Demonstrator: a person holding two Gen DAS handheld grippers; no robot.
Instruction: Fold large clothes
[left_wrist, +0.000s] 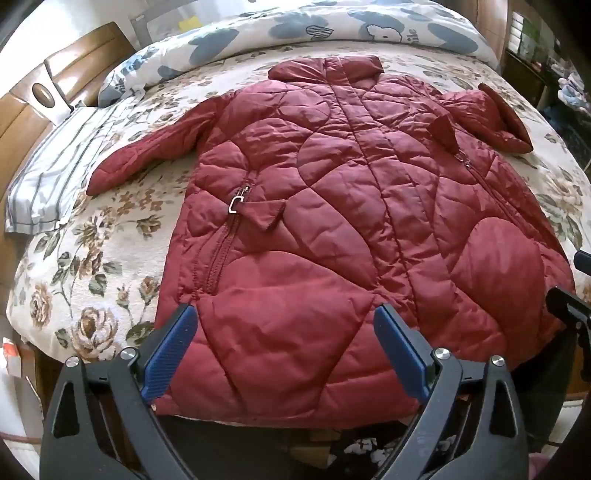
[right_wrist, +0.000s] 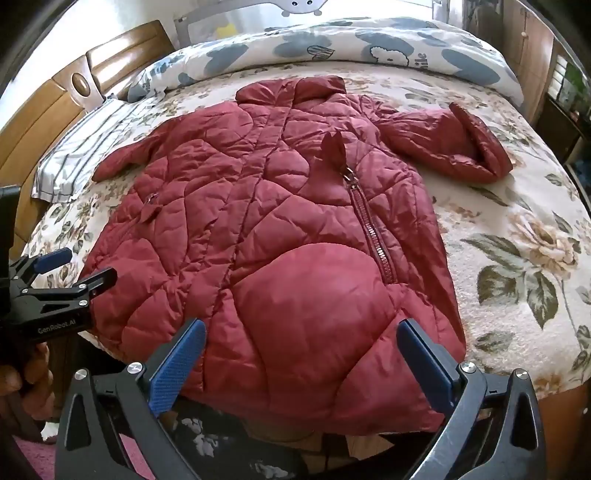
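A dark red quilted jacket lies front up and spread flat on a floral bedspread, collar at the far end, hem toward me. Its left sleeve stretches out left; its right sleeve is bent back on itself. My left gripper is open, its blue pads wide apart over the hem's left part, holding nothing. My right gripper is open over the hem's right part of the jacket. The left gripper also shows at the left edge of the right wrist view.
A blue-and-white patterned duvet is bunched along the far side. A striped pillow lies at the left by the wooden headboard. The bed's near edge runs just under the hem. Furniture stands at the far right.
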